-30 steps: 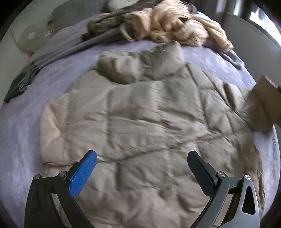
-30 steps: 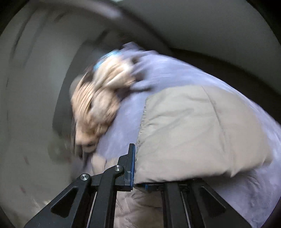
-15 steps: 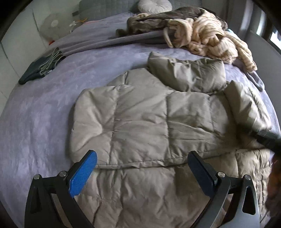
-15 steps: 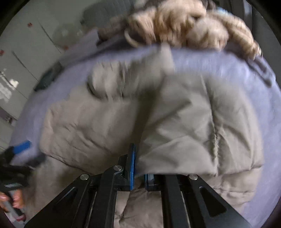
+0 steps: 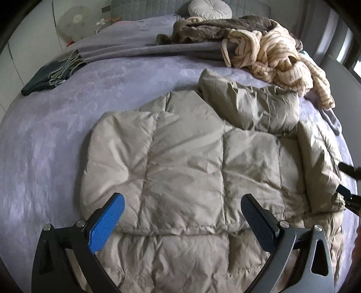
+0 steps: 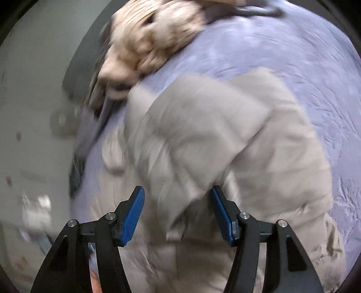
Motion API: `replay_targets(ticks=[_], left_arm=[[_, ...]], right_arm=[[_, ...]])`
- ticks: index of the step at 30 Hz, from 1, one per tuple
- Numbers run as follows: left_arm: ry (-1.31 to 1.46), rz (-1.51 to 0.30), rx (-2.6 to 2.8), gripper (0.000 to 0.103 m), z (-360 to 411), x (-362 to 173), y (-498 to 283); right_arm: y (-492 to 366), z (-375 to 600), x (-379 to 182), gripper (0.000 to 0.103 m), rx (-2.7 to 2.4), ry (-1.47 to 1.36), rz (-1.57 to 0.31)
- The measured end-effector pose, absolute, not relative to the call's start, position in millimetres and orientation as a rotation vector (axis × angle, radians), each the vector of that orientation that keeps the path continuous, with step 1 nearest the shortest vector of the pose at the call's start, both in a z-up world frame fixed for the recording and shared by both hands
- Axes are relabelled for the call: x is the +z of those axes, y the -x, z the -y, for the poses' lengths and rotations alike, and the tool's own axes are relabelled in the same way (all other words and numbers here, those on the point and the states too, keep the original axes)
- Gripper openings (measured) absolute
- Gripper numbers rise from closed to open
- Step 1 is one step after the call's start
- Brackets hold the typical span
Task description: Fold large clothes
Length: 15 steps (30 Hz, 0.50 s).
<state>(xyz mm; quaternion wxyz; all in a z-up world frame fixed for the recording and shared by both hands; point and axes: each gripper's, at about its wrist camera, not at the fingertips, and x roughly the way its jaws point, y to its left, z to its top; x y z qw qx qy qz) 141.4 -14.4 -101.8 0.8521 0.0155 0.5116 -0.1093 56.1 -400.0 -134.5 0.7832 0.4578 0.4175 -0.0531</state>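
Left tongs [image 5: 182, 209] spread, right tongs [image 6: 177, 202] spread, both empty above puffy quilted beige jacket [image 5: 180, 162], lilac bedspread [image 5: 45, 139] beneath

You have a lavender bedspread [image 5: 49, 139] under everything, its surface faintly patterned. At the far side lies a cream striped knit [image 5: 277, 60] in a loose heap, touching a crumpled brown garment [image 5: 216, 27] behind it. A grey blanket [image 5: 144, 50] runs as a long band across the bed just in front of them. At the far left edge sits a dark folded cloth [image 5: 42, 77] (a light cord lies across it). A round white cushion [image 5: 209, 10] rests against the grey headboard [image 5: 140, 9].
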Motion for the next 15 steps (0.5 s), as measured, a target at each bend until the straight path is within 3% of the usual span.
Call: replay_targets(ticks=[1,3,4,10,13,15], left_arm=[[-0.029,-1.073,-0.23,0.103,11.5,-100.2,-143.2],[-0.014,-1.067,-0.234,0.103,4.2,-97.6,-145.8],[-0.004,-1.062,-0.237,0.103,-0.5,-96.3,-146.2],[0.086,-1.043,-0.236,0.103,-32.6,-93.3,-149.5],[0.159,-1.053,-0.253,0.103,-44.6,-95.0,-152.2],[0.212,-1.064,-0.258,0.103,-50.9,-95.4,-154.2]], right_arm=[[-57.9,405.2,-135.0,0.062,-0.128,-1.017,-0.884],[-67.5,408.2,-129.8,0.015,-0.158,-1.001,-0.866],[-72.4,403.7,-124.5,0.012,-0.156,-0.966,-0.864],[-106.5,304.0,-79.4,0.01,0.064,-0.527,-0.891],[-113.3,239.3,-85.3,0.01,0.149,-0.305,-0.952],[-108.5,202.0,-100.2,0.016,0.176,-0.179,-1.015]])
